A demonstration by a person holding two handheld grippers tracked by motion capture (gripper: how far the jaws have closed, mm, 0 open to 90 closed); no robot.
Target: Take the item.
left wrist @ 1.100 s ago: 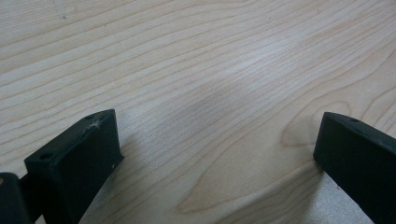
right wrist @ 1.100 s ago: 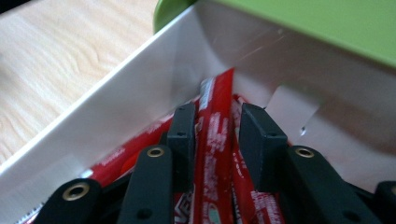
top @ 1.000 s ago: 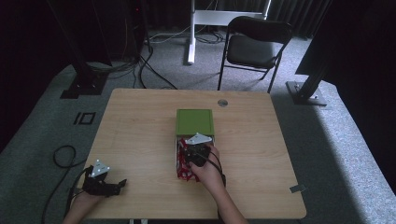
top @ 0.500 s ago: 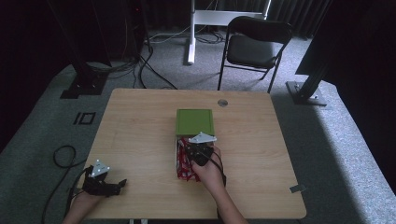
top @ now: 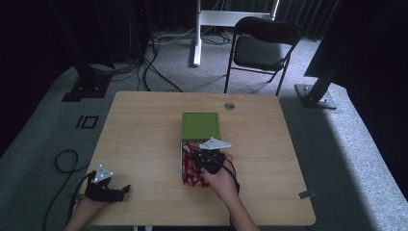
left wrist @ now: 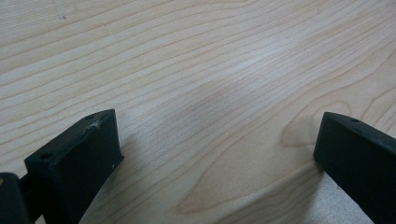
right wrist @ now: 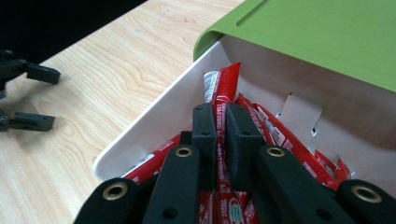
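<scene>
Since a second ago my right gripper (top: 208, 155) has lifted a little out of the box and its jaws have just been closing; now they stand clenched on one red sachet (right wrist: 223, 105), which runs up between them and pokes out past their tips in the right gripper view. My left gripper (top: 107, 189) has kept its place at the near left corner of the table (top: 144, 134).

Nearest to me in the high view, my left hand (top: 89, 204) rests the left gripper on the wood, jaws pointing to the right. Its own view looks along both jaws with a wide gap and bare wood grain between them, so they are released and hold nothing.

A bit farther in, at mid-table, my right hand (top: 219, 178) holds the right gripper over the white box (right wrist: 154, 121), whose open part is packed with more red sachets (top: 190, 171). The gripped sachet sits at the left side of the box, close to its white wall, its printed end tilted up toward the lid.

Beyond the gripper, the green lid (top: 200, 125) covers the far part of the box. Farther still, a small round grommet (top: 229, 106) sits near the table's far edge, and behind the table a black folding chair (top: 263, 48) stands on the grey carpet.
</scene>
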